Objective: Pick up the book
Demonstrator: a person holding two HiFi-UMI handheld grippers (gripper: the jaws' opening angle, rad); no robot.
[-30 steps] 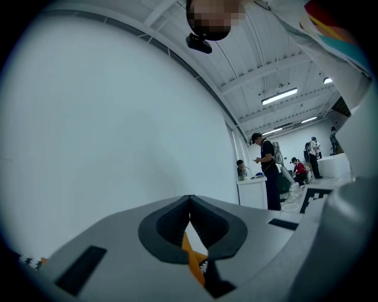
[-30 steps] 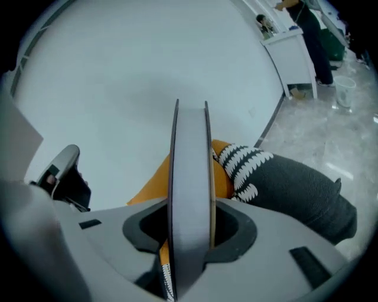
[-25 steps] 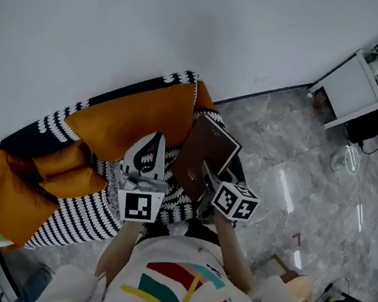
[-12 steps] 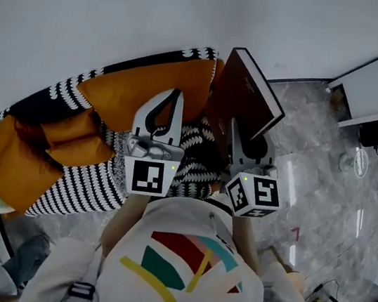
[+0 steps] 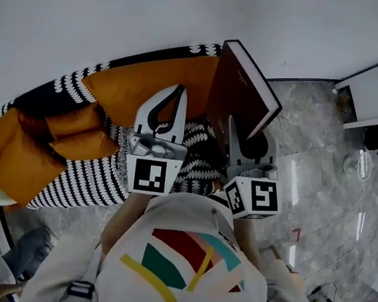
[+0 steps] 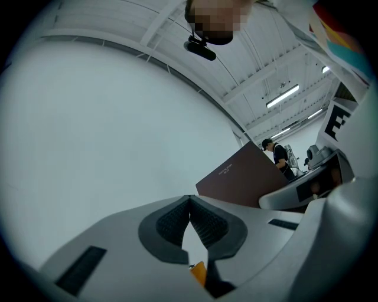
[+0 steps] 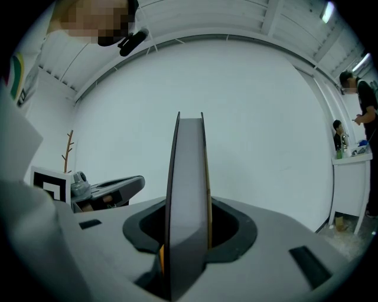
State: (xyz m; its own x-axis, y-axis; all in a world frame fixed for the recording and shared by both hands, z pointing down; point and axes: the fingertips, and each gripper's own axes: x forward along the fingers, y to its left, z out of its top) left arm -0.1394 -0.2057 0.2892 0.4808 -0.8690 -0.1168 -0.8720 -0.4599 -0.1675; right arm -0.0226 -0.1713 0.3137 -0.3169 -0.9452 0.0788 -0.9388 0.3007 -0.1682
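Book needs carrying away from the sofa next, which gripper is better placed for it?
Right. The right gripper is clamped on the dark brown hardcover book, holding it upright above the black-and-white striped sofa. The left gripper sits beside it with jaws shut and empty.
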